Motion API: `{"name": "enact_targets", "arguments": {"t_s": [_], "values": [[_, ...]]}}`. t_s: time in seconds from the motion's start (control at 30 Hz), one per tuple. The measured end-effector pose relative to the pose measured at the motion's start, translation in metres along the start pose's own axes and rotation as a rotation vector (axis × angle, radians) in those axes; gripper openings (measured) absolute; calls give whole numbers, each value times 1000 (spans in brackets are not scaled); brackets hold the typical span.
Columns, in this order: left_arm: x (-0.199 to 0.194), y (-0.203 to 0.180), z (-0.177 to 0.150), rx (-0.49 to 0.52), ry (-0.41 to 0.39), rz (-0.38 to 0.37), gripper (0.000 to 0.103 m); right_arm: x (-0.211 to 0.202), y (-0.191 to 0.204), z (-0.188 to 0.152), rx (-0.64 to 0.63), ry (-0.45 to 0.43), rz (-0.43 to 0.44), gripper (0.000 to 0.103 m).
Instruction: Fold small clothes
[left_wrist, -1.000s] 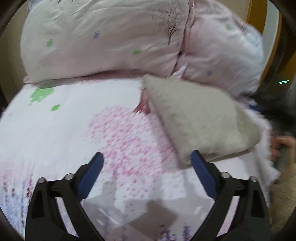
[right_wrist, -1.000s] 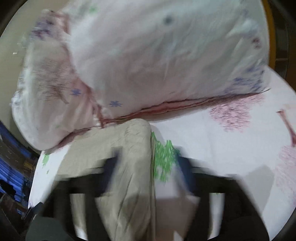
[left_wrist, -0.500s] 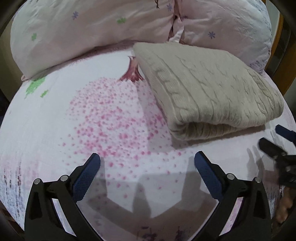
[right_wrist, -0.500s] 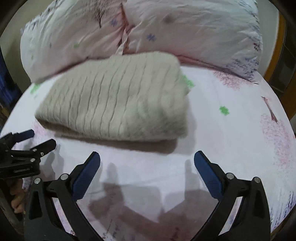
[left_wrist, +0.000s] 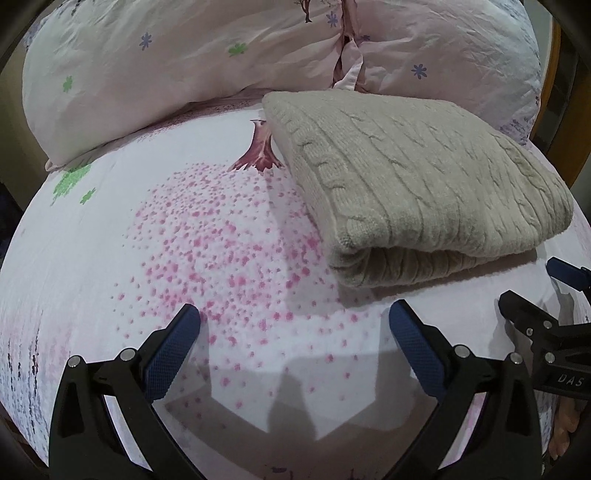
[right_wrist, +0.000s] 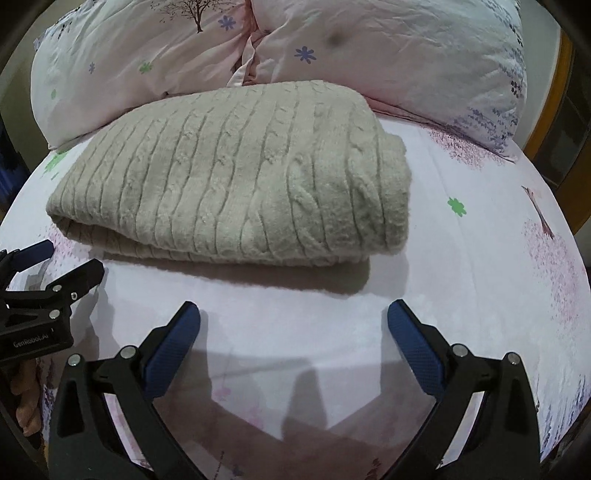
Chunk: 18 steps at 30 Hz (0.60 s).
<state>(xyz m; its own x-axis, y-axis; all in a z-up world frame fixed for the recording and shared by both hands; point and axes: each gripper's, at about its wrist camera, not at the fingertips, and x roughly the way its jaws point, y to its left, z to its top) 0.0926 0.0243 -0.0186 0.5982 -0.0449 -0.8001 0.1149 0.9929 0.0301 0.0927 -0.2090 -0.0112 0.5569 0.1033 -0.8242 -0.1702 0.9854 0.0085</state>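
Note:
A beige cable-knit sweater (left_wrist: 413, 177) lies folded into a thick rectangle on the bed, in front of the pillows; it also shows in the right wrist view (right_wrist: 236, 177). My left gripper (left_wrist: 295, 325) is open and empty, hovering over the sheet a short way in front of the sweater's left corner. My right gripper (right_wrist: 293, 321) is open and empty, just in front of the sweater's near folded edge. Each gripper shows at the edge of the other's view, the right (left_wrist: 532, 291) and the left (right_wrist: 55, 262).
Two floral pillows (left_wrist: 207, 55) lie behind the sweater, also in the right wrist view (right_wrist: 388, 48). The bedsheet (left_wrist: 207, 240) has pink tree prints. A wooden bed frame (right_wrist: 554, 110) rises at the right.
Both grippers have pulled back from the sweater and steadied. The views went from blurred and close to a level look at the folded sweater. Both stay open.

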Motion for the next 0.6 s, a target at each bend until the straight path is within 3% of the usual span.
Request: {"name": "enact_targets", "arguments": {"t_s": [0.6], "values": [[0, -1, 0, 2, 0, -2, 102, -1, 0, 1, -1, -1, -1, 101]]}}
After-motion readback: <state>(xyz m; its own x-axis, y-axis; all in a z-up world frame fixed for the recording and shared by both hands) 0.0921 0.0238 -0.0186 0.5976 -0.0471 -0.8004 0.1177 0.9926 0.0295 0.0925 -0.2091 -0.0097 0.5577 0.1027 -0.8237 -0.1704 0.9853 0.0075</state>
